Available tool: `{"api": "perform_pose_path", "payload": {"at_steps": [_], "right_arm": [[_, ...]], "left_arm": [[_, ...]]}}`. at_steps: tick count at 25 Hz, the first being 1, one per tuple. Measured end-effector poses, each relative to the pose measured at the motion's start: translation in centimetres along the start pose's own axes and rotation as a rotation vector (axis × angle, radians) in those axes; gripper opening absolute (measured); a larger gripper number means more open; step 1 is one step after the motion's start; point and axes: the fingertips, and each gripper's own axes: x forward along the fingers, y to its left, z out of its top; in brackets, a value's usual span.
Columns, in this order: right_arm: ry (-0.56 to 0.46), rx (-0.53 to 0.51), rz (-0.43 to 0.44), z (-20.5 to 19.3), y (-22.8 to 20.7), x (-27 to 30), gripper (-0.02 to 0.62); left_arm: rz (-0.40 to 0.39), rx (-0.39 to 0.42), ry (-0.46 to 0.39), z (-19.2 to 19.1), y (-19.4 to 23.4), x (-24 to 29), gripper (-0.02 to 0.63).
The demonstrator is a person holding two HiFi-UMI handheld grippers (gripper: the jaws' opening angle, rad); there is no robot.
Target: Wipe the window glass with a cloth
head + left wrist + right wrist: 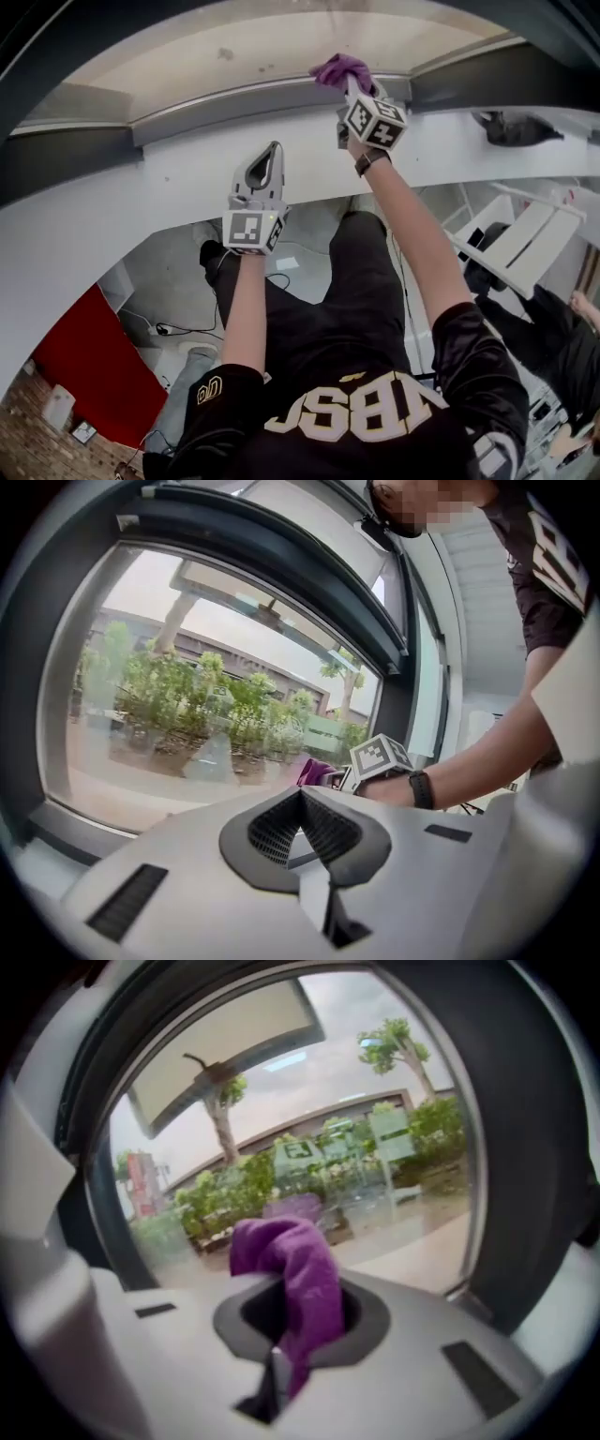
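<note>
Cloth (295,1260) is clamped in right tool (352,92), near glass (375,1147); left tool (272,155) closed, empty. Wiping is judged in hand; pressed strokes are required.

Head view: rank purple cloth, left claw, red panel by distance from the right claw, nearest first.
1. purple cloth: gripped in it, top centre.
2. left claw: lower left of it, shut, empty.
3. red panel: far lower left, down near the floor.
</note>
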Motion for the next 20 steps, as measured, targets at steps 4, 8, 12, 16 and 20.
{"api": "perform_pose_path", "payload": {"at_steps": [4,8,12,16,20], "right_arm": [[-0.041,0.243,-0.255,3.2,-12.6,-3.4,0.037],[-0.043,0.253,-0.325,4.4,-16.1,-4.0,0.037],[-0.032,0.27,-0.309,2.6,-13.2,-3.4,0.037],[0.074,0.216,-0.12,-3.0,-1.1,-0.4,0.037],[0.177,0.088,0.136,-8.6,15.1,3.6,0.037]], "left_arm": [[-0.091,-0.046,0.01,-2.0,-7.1,5.1,0.017],[-0.124,-0.043,0.024,-2.7,-10.5,6.4,0.017],[-0.075,-0.043,0.031,-2.4,-7.3,4.0,0.017],[0.065,-0.022,0.014,-1.3,0.3,-1.0,0.017],[0.197,0.033,0.004,0.3,9.3,-7.2,0.017]]}}
